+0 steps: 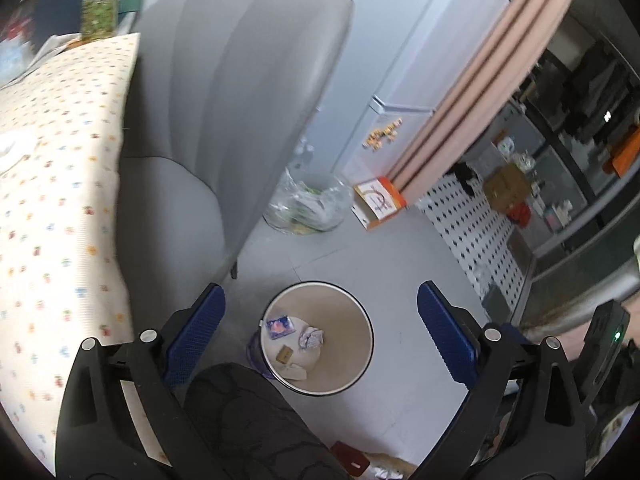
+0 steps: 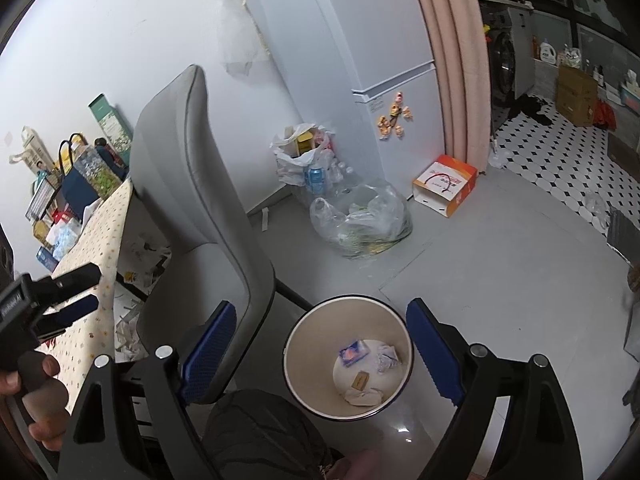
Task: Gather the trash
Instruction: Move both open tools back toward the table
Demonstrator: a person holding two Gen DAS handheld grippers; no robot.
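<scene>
Both grippers hang over the round bin (image 1: 318, 338), pointing down at it. Left gripper (image 1: 320, 328) has its jaws spread wide with nothing between them; right gripper (image 2: 320, 350) likewise released and empty. Trash sits at the bin's bottom: blue packet (image 1: 280, 326), crumpled paper (image 1: 312, 338), small brown card (image 1: 284, 356), white scrap (image 1: 296, 372). More paper scraps (image 2: 132, 320) lie on the floor left of the bin, under the table (image 1: 52, 200) edge beside the grey chair (image 2: 192, 184). Likely risks: chair blocks the reach to those scraps, and a knee (image 2: 260, 432) close to the bin could tip it.
</scene>
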